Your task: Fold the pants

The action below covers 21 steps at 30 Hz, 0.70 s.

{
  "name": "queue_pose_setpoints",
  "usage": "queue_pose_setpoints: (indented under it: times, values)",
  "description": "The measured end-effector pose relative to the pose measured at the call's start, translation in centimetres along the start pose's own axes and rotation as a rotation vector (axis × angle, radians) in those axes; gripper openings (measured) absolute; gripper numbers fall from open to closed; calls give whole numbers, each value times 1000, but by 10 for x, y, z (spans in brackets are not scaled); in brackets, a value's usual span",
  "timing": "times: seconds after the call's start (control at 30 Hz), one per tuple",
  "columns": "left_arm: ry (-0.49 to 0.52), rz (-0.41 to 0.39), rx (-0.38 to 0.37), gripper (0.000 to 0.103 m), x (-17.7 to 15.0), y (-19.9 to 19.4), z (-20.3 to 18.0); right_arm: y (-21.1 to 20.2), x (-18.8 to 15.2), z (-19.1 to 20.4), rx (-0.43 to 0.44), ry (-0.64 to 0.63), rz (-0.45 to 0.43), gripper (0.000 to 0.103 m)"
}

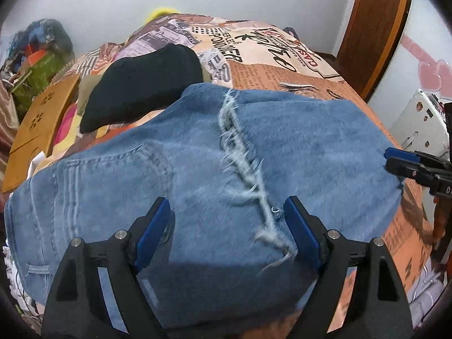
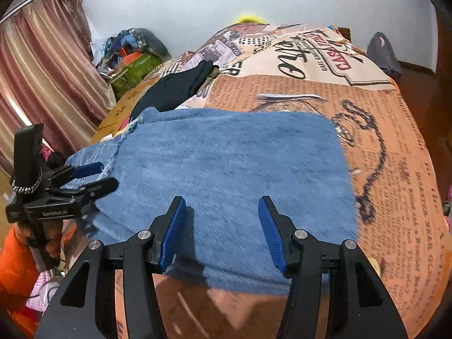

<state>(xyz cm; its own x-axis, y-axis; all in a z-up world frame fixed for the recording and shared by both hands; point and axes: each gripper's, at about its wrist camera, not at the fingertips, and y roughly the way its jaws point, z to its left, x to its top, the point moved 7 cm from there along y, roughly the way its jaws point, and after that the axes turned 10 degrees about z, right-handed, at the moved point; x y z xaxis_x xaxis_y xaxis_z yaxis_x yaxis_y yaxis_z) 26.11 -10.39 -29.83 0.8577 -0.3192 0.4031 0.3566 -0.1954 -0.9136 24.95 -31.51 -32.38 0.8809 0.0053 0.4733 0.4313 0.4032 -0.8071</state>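
Blue denim pants lie folded on the bed, with a frayed pale hem running across the top layer. My left gripper hovers just over the denim beside that hem, its jaws wide open and nothing pinched. The right wrist view shows the same pants as a smooth blue rectangle. My right gripper stands open above their near edge, pads apart from the cloth. The right gripper also shows at the pants' right edge, and the left gripper at their left edge.
The bed cover is orange and cream with newspaper print. A folded black garment lies behind the pants. A wooden board leans at the bed's left side, near a heap of bags. A pink curtain hangs at the left.
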Motion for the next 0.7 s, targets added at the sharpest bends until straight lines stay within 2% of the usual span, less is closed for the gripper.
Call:
queue_pose_setpoints:
  times: [0.17, 0.23, 0.33, 0.47, 0.63, 0.7]
  values:
    - [-41, -12, 125, 83, -22, -22, 39, -14, -5, -8, -75, -35, 38, 50]
    - [-107, -22, 125, 83, -34, -35, 64, -20, -5, -9, -123, -52, 42, 50]
    - [-224, -51, 133, 83, -55, -57, 105, -29, 6, -1, -125, -65, 10, 50]
    - [-399, -91, 106, 83, -90, -81, 158, -33, 23, 26, -105, -108, -41, 50]
    - [-518, -89, 52, 83, -127, -82, 191, -14, 44, 84, -61, -214, -63, 50]
    - [-548, -73, 3, 83, -139, -74, 195, -3, 49, 107, -63, -266, -62, 50]
